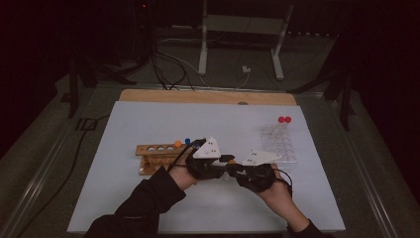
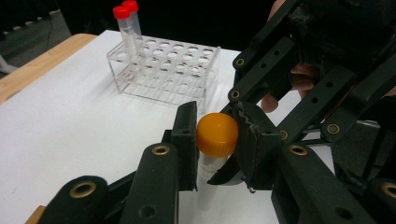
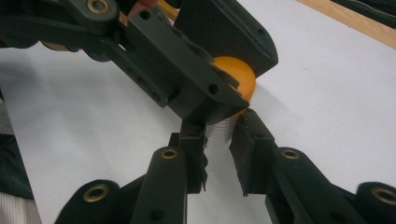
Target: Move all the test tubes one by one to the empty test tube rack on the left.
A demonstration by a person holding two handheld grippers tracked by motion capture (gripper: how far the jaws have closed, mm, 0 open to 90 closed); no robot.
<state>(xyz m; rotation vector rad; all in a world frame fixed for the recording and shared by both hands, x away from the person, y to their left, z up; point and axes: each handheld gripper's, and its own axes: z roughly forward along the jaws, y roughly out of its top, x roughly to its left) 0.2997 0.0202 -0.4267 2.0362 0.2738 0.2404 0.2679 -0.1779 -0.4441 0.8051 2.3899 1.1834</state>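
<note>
Dark floor and a tangle of cables ring the white surface [image 1: 148, 198] you are working at, with a strip of bare wood along its far edge. Your two grippers meet just in front of you, near the middle of that surface. Between them is a clear plastic tube with an orange screw cap [image 2: 217, 134].

Your right gripper [image 3: 218, 135] has its jaws clenched on the tube's threaded neck, just below the cap, so the tube is off the surface. Your left gripper [image 2: 217, 135] reaches in from the other side, and its jaws are grasping the orange cap itself, one pad pressed against each side of it.

To your left, just behind your left hand [image 1: 181, 163], sits a wooden tube rack [image 1: 156, 151] with round holes along its top; tubes with orange and blue caps stand at its right-hand end.

To your right, beyond the right gripper, stands a clear plastic tube rack [image 2: 163, 70] with many holes. Two red-capped tubes [image 2: 126, 28] stand upright together in its far corner.
</note>
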